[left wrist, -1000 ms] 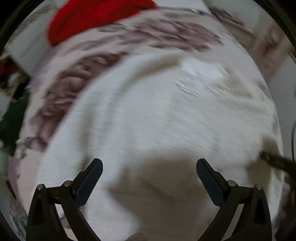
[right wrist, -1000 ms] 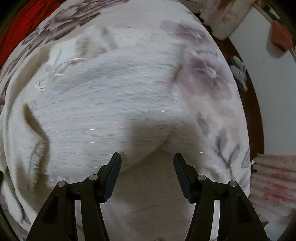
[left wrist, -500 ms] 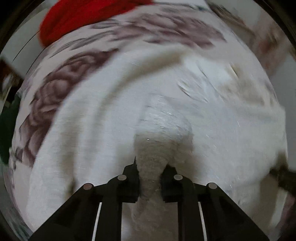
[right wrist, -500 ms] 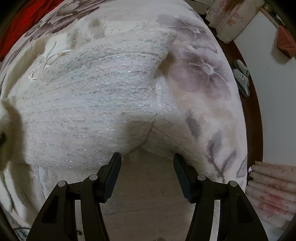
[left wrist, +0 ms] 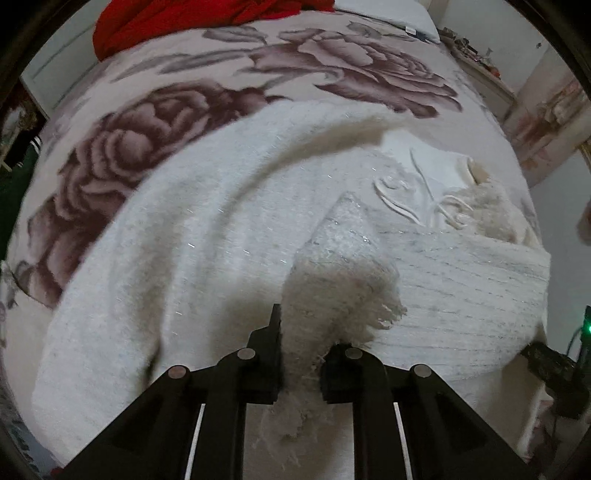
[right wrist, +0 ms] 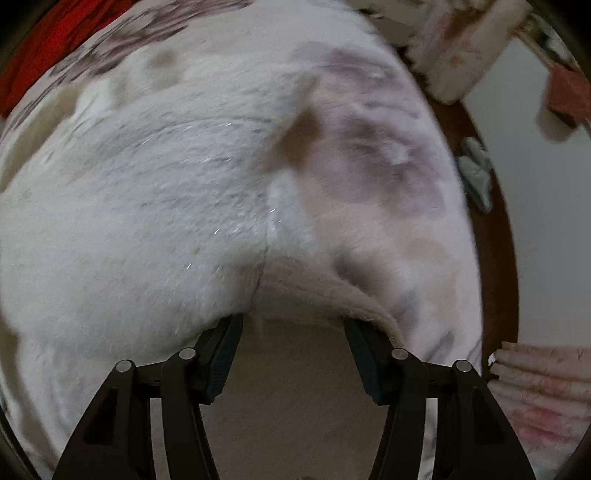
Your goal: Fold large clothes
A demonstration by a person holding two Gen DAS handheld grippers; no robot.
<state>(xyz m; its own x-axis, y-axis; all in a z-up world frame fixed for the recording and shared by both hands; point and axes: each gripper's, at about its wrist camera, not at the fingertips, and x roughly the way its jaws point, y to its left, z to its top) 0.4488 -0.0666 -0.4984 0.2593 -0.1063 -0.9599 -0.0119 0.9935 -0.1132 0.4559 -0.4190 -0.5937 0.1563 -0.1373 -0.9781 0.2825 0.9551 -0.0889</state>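
The left gripper (left wrist: 301, 354) has its jaws clamped on a bunched, fringed edge of the white fluffy garment (left wrist: 207, 236), which rises between them and spreads ahead over the flowered blanket (left wrist: 155, 136) on the bed. The right gripper (right wrist: 291, 347) has its jaws apart and closing, with the garment's hem just ahead of their tips; the blurred view does not show contact. A red cloth (left wrist: 192, 18) lies far beyond the left jaws.

A rose-patterned blanket (left wrist: 155, 155) covers the bed, red cloth (left wrist: 192, 22) heaped at its far end
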